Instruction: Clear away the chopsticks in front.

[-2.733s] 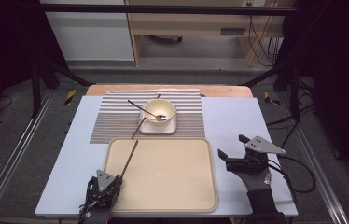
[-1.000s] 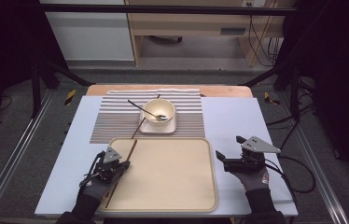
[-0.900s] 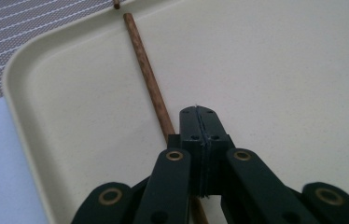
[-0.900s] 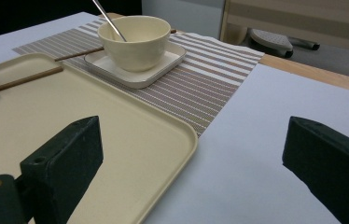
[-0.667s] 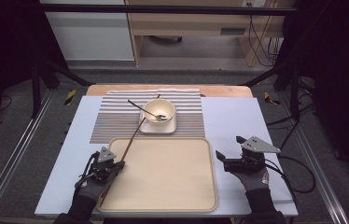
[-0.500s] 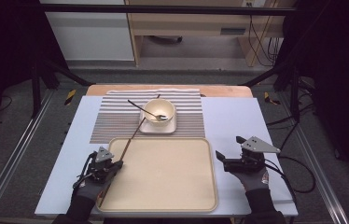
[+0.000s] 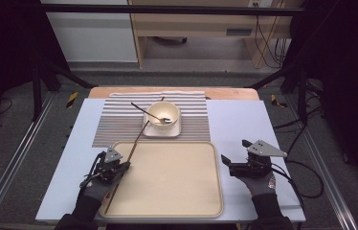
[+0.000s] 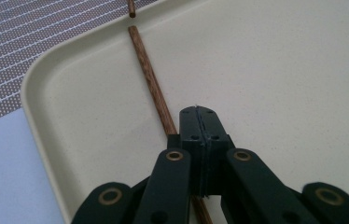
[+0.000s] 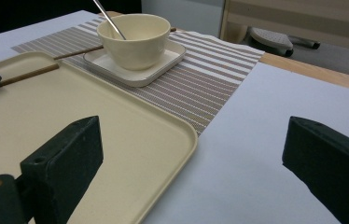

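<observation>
My left gripper (image 7: pixel 122 166) is over the left part of the beige tray (image 7: pixel 177 191), jaws closed together on a brown wooden chopstick (image 7: pixel 131 152). The stick runs from beyond the jaw tips towards the tray's far rim and sticks out behind the hand. In the left gripper view the shut left gripper (image 8: pixel 198 116) has the chopstick (image 8: pixel 150 79) running out from under its tip. A second chopstick (image 7: pixel 143 130) lies on the striped placemat (image 7: pixel 115 124). My right gripper (image 7: pixel 235 152) rests open on the table right of the tray, nothing between its jaws (image 9: pixel 191 154).
A cream bowl (image 7: pixel 163 114) with a metal spoon (image 7: pixel 141 108) in it stands on a square saucer (image 7: pixel 163 129) on the placemat, just beyond the tray. The pale blue table top (image 7: pixel 244 124) ends close behind both hands. Cables trail right of the right gripper.
Since the earliest frame my left gripper has moved from the tray's near left corner farther in along its left side, the chopstick shifting with it. The right gripper has stayed put.
</observation>
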`<state>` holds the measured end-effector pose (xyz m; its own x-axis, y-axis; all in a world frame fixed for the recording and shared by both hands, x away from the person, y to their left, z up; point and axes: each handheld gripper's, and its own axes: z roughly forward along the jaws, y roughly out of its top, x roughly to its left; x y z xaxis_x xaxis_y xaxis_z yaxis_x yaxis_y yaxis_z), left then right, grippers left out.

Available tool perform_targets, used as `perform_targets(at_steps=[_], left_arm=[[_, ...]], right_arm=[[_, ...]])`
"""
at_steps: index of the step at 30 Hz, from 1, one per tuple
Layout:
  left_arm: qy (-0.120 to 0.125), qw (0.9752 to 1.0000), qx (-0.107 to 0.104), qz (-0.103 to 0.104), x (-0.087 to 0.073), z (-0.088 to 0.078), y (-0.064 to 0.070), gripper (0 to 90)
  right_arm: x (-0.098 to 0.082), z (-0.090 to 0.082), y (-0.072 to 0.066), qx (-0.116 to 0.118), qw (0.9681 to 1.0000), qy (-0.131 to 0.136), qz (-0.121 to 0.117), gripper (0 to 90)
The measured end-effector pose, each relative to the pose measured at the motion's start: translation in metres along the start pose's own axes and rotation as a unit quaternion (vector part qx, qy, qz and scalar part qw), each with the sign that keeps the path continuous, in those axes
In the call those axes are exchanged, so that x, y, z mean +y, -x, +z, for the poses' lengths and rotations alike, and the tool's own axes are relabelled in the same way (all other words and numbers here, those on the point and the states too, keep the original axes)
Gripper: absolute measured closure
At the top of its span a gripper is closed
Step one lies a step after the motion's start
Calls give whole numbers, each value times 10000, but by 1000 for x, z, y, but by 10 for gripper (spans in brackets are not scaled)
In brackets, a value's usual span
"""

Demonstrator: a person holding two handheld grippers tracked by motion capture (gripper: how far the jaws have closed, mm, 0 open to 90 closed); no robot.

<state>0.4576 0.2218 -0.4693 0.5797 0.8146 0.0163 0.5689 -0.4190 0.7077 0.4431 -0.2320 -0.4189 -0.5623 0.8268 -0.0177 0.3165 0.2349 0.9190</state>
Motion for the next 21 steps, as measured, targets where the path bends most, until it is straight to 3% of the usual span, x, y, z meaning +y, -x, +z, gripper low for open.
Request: perform_targets(at_steps=[21], left_arm=[[22,9989,259,-398,-9,-6,-13,895]], right_arm=[[-1,1,-1,12,10000,-9,-5,55]])
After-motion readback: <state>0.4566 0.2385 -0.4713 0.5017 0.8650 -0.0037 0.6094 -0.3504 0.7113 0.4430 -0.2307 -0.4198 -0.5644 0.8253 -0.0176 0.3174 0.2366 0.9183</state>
